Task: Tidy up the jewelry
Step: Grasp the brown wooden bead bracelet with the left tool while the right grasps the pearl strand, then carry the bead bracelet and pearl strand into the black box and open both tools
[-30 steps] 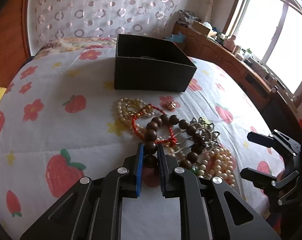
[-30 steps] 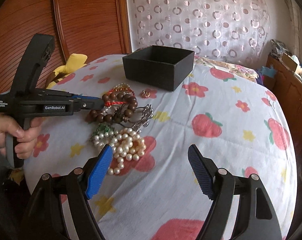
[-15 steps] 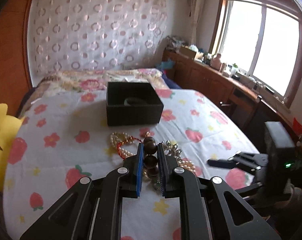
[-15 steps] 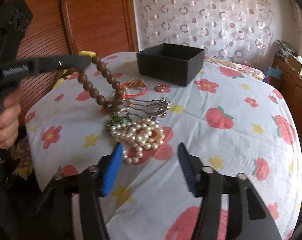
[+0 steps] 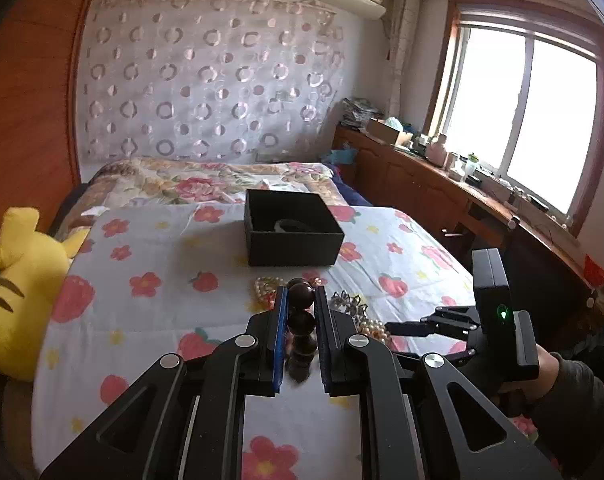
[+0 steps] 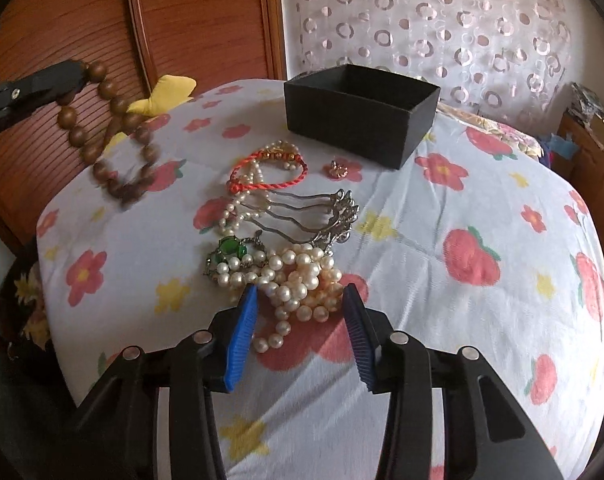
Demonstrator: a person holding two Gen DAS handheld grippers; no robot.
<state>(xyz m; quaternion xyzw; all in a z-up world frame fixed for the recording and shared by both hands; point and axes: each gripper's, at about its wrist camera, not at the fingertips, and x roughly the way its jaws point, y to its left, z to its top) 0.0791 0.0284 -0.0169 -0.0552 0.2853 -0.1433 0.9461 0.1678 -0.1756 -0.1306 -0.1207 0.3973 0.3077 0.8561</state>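
Early stage. Left gripper (image 5: 298,300) fingers clamped narrow on the wooden bead bracelet (image 6: 114,136), lifted clear of the bed (image 6: 441,312), hanging over its left edge, not yet over the black box (image 6: 361,114) near the far edge. Box holds one dark item, can't ID it. Right gripper (image 6: 300,320) fingers wide, empty, flanking the pearl strand (image 6: 298,276). On the bed w/ the pearls: red cord bracelet (image 6: 268,172), silver hair combs (image 6: 313,212), green brooch (image 6: 230,248), small ring (image 6: 335,168). Most sorting left.
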